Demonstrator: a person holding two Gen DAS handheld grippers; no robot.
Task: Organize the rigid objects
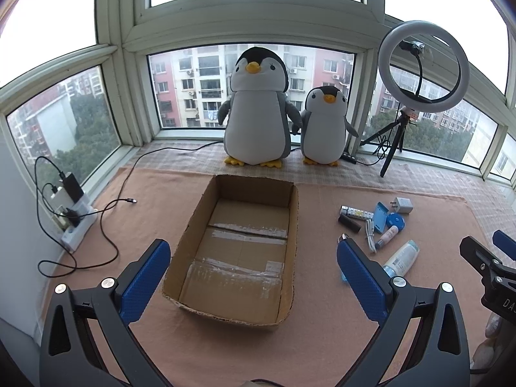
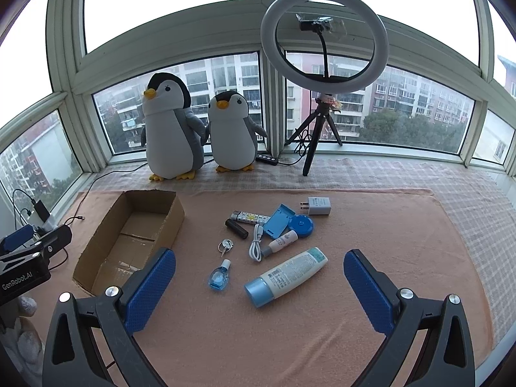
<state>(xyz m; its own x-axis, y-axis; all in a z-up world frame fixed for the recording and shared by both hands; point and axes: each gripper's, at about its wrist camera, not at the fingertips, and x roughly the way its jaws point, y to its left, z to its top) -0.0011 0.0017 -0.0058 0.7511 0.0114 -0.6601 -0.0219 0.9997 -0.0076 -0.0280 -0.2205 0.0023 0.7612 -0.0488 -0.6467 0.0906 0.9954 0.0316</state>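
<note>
An open, empty cardboard box (image 1: 292,225) (image 2: 175,216) lies on the pink cloth. My left gripper (image 1: 253,258) is open and empty, its fingers on either side of the box's near end. To the right of the box lie small objects: a white lotion tube with a blue cap (image 2: 285,277) (image 1: 401,258), a small blue bottle (image 2: 220,275), keys (image 2: 225,246), a white cable (image 2: 255,246), a black cylinder (image 2: 236,228), a patterned lighter (image 2: 250,216), a blue case (image 2: 278,221), a blue round disc (image 2: 301,225), a small tube (image 2: 280,243) and a white charger (image 2: 317,205). My right gripper (image 2: 259,275) is open and empty, just before the lotion tube.
Two plush penguins (image 1: 258,109) (image 1: 324,125) stand at the window behind the box. A ring light on a tripod (image 2: 324,42) stands at the back right. A power strip with chargers (image 1: 72,209) and black cables (image 1: 106,225) lie at the left. The windowsill edge runs along the right.
</note>
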